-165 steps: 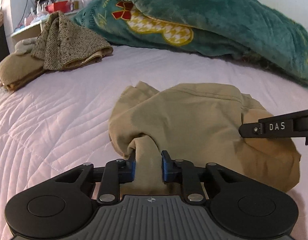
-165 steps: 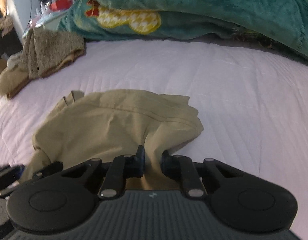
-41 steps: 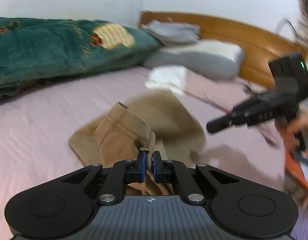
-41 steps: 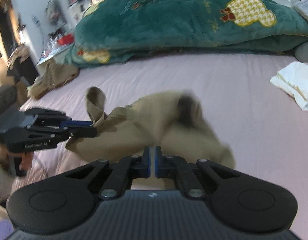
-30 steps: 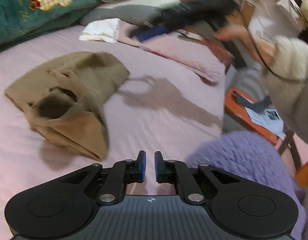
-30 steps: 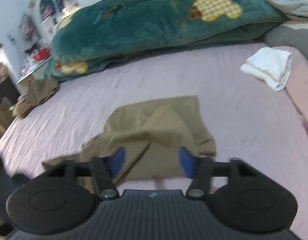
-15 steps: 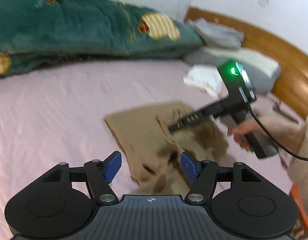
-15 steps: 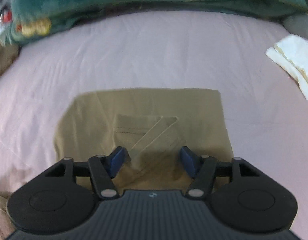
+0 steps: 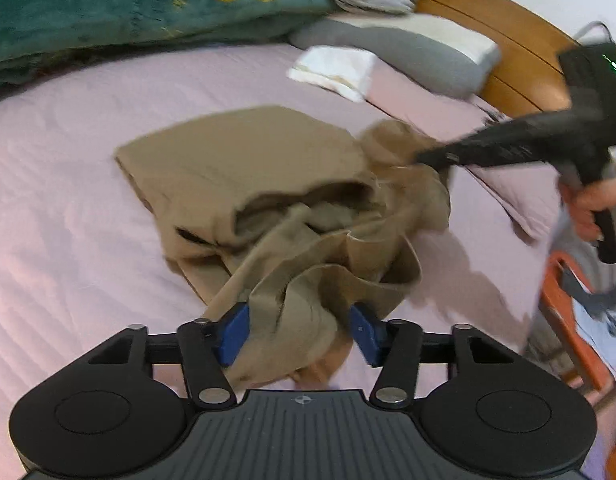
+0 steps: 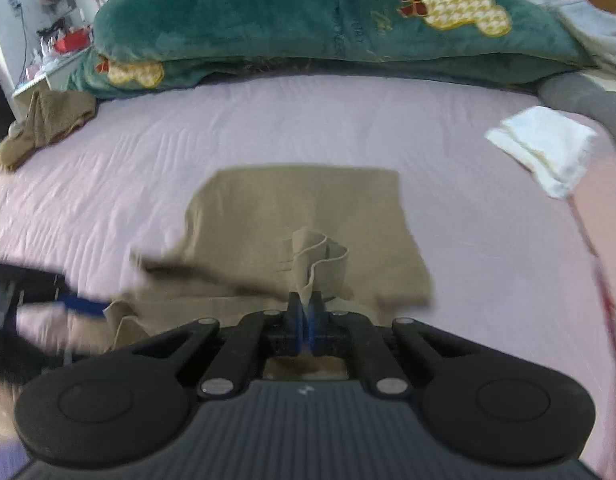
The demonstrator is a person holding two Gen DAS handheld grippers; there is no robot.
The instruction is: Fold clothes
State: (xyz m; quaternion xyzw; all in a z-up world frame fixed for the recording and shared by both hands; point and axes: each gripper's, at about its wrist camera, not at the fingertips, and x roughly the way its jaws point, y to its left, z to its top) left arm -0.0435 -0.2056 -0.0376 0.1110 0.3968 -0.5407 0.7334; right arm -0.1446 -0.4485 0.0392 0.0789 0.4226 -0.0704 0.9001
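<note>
Lying rumpled near the middle of the pink bed (image 9: 68, 200), the tan garment (image 9: 248, 168) is partly flat toward the far edge and bunched at the near edge. The left gripper (image 9: 298, 330) has just been closing, its jaws half apart with a fold of the cloth between them; whether the pads press it is unclear. The right gripper (image 10: 307, 314) is clamped tight on a raised pleat of the same garment. A folded white cloth (image 10: 544, 152) lies near the bed's right edge by a grey pillow (image 9: 408, 52). A green blanket (image 10: 308, 12) is heaped along the far edge.
</note>
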